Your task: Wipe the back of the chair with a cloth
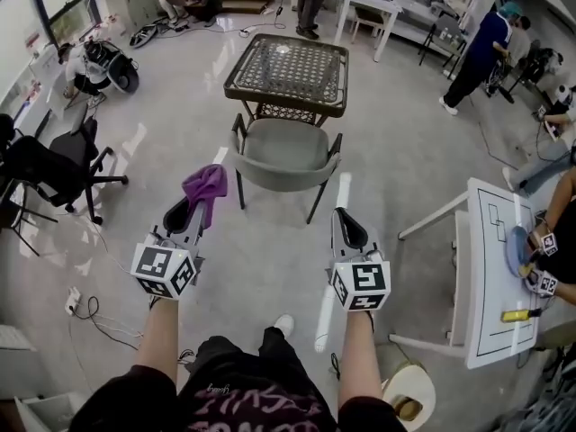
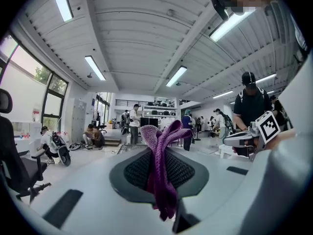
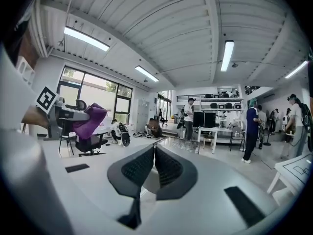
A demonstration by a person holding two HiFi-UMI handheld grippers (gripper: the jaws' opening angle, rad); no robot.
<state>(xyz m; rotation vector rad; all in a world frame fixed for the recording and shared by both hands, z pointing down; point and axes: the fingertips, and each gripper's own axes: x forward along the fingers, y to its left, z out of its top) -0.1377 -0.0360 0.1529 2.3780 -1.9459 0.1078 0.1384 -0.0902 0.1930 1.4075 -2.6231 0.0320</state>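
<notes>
A grey chair (image 1: pixel 283 156) with black legs stands ahead of me, its curved back towards me, tucked at a wicker table (image 1: pixel 290 72). My left gripper (image 1: pixel 187 211) is shut on a purple cloth (image 1: pixel 206 187), which sticks up between its jaws (image 2: pixel 159 165) and hangs left of the chair's back. My right gripper (image 1: pixel 348 226) is shut with nothing in it (image 3: pixel 153 166), low and right of the chair. Both grippers are held short of the chair, not touching it.
A black office chair (image 1: pixel 56 169) stands at the left and a white table (image 1: pixel 493 268) at the right, with a person's hands on it. Cables (image 1: pixel 94 318) lie on the floor at the lower left. Several people stand or sit around the room's far side.
</notes>
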